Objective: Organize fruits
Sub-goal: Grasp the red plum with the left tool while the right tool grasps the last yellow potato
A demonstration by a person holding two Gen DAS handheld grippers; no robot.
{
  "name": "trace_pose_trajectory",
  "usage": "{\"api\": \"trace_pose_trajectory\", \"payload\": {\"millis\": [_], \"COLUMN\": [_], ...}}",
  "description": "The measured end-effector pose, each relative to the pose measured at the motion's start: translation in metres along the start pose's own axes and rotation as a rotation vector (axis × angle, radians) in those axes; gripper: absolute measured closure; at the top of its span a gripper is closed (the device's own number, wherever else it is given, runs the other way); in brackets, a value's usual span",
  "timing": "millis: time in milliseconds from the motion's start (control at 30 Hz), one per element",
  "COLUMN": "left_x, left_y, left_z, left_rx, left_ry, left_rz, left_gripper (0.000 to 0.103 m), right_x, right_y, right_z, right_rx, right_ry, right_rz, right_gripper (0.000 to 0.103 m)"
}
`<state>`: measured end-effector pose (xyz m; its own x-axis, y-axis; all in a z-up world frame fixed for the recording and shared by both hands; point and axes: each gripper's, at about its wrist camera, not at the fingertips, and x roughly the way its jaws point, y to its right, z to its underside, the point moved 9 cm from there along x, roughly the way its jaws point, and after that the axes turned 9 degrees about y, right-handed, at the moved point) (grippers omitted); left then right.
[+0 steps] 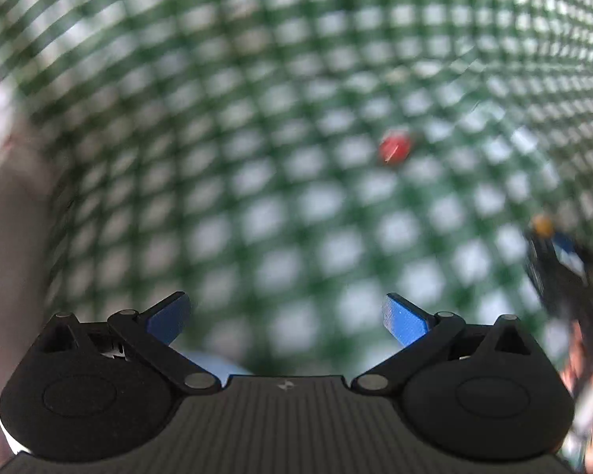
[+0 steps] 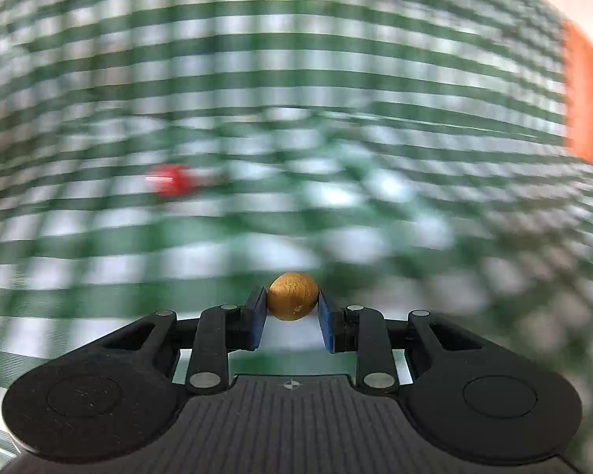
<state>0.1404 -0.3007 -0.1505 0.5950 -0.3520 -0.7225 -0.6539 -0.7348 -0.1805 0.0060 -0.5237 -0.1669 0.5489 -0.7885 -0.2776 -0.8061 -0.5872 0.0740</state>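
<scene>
1. Right tongs (image 2: 292, 300): narrow, blue pads clamped on a small golden-brown fruit (image 2: 292, 296). Fruit sits at the pad tips, pinched on both sides, clear of the cloth. Held that way prob. for carrying: tip grip keeps it in the wrist cam's sight and leaves room to set it down w/o the linkage hitting anything.

2. Left tongs (image 1: 286, 318): wide, nothing between the pads. Hover above the cloth, pointing steeply down. Judged free for the next pick; the open stance suits a small round item.

3. Red fruit (image 1: 394, 149): small, round, alone on the cloth, ahead and right of the left tongs, well apart from both pairs. Same item in the right view (image 2: 174, 179), off to the left. Looks unsorted as yet; likely next candidate for the left side.

4. Surface: covered by green-and-white check cloth (image 1: 257, 118). Both views heavily smeared, so fine detail is lost.

5. Orange block (image 2: 585, 94): at the cloth's far right edge; what it is, can't tell.

6. Dark item w/ blue and amber bits (image 1: 549, 252): right edge of left view, prob. the other tongs w/ the fruit, too blurred to confirm.

7. Bin or tray for sorting: none in view.
</scene>
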Motion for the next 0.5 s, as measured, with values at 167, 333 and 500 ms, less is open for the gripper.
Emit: {"api": "trace_pose_trajectory", "payload": {"millis": [167,333,500], "left_x": [0.085,0.144,0.158], "left_y": [0.062,0.078,0.083], "left_z": [-0.058,-0.08,-0.091], "left_rx": [0.059,0.02,0.006], "left_ry": [0.048,-0.002,0.021], "left_rz": [0.08,0.094,0.145], "left_gripper": [0.0,0.0,0.038], "right_x": [0.014,0.019,0.02], "right_y": [0.039,0.036,0.036], "right_z": [0.006,0.002,-0.001], "right_rx": [0.059,0.04,0.059], "right_ry": [0.003,0.015,0.012], "right_rz": [0.048,0.049,0.038], "right_gripper": [0.074,0.071,0.071]}}
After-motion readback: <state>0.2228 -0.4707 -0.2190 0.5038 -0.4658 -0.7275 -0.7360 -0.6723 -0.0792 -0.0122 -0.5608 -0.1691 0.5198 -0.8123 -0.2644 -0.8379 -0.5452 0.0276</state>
